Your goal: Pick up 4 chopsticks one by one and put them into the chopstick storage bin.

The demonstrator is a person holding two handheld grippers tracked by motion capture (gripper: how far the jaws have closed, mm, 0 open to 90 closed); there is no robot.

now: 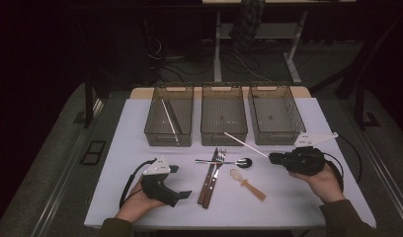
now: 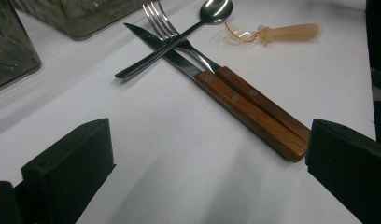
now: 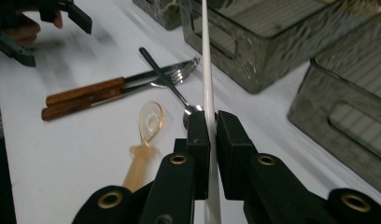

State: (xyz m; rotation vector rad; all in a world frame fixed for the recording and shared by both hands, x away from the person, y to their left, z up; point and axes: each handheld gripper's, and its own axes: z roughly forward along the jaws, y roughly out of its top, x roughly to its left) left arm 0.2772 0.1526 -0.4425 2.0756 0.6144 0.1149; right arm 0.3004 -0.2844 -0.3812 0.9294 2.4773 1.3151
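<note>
My right gripper (image 1: 271,158) is shut on a thin white stick (image 1: 245,144), held above the table at the right; the stick slants up-left toward the middle bin (image 1: 223,136). In the right gripper view the stick (image 3: 207,65) runs straight up from between the black pads (image 3: 199,135). My left gripper (image 1: 179,182) rests at the front left with jaws wide apart and nothing between them (image 2: 209,154). A wooden-handled knife (image 2: 247,114) and fork (image 2: 265,102) lie side by side, with a metal spoon (image 2: 179,35) crossed over them. An amber plastic spoon (image 1: 247,183) lies to their right.
Three clear ribbed bins stand in a row at the back of the white table (image 1: 298,202): the left bin (image 1: 151,129) with another white stick (image 1: 169,118) in it, the middle one, and the right bin (image 1: 299,118). Dark floor and table legs lie beyond.
</note>
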